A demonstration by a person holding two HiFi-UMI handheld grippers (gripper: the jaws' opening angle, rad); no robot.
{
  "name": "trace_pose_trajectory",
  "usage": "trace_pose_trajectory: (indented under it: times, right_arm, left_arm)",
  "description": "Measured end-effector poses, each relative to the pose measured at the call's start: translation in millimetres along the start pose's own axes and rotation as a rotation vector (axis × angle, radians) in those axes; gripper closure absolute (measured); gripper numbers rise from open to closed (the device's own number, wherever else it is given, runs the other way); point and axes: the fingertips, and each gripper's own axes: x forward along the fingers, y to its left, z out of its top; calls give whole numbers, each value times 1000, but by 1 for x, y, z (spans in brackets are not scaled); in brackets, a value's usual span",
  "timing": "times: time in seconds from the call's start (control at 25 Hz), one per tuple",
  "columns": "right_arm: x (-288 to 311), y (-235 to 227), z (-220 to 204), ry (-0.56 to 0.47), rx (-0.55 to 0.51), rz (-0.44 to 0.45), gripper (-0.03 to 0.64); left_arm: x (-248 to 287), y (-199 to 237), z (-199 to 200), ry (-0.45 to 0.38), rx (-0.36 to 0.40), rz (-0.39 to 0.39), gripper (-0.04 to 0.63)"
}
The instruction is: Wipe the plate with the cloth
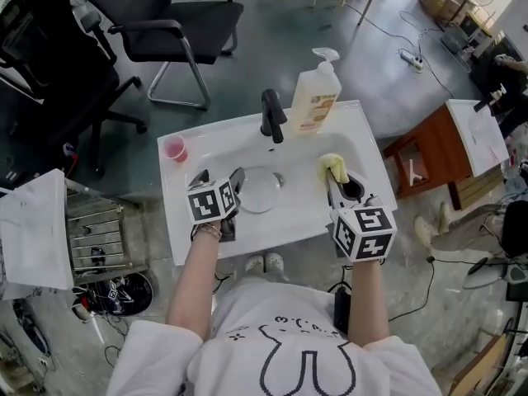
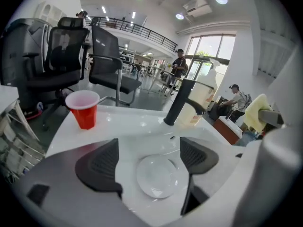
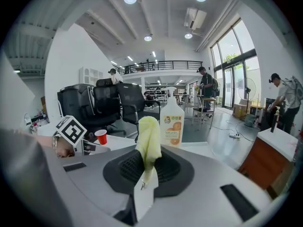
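**While the plate (image 1: 258,190) lies in the sink (image 1: 214,143)**

While we hold our left gripper (image 2: 149,162) wide open and empty above it, just in front of the faucet (image 1: 271,115), our right gripper (image 3: 149,169), right of the faucet, is clamped on the yellow cloth (image 3: 149,143).

Smooth, glossy plate (image 2: 158,176), perhaps ceramic; soft, matt cloth (image 3: 149,138); sink (image 1: 202,134) smooth and glossy.

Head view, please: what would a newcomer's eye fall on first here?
The yellow cloth, pinched by the right gripper over the right side of the sink. Next, the white plate lying in the basin below the open, empty left gripper, and the red cup on the sink's left rim.
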Motion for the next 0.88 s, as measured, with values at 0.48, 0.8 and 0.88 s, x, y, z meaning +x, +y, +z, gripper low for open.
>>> trace_pose_trajectory:
  times: [0.48, 0.8, 0.88]
  right_arm:
    - [-7, 10, 59, -138, -81, 50, 569]
    - [-20, 15, 104, -270, -168, 59, 569]
    - [-24, 15, 113, -298, -207, 44, 569]
  left_arm:
    - [-96, -15, 112, -385, 238, 26, 201]
    - [-173, -40, 171, -673, 355, -2, 202]
    - [-194, -48, 181, -752, 390, -28, 202]
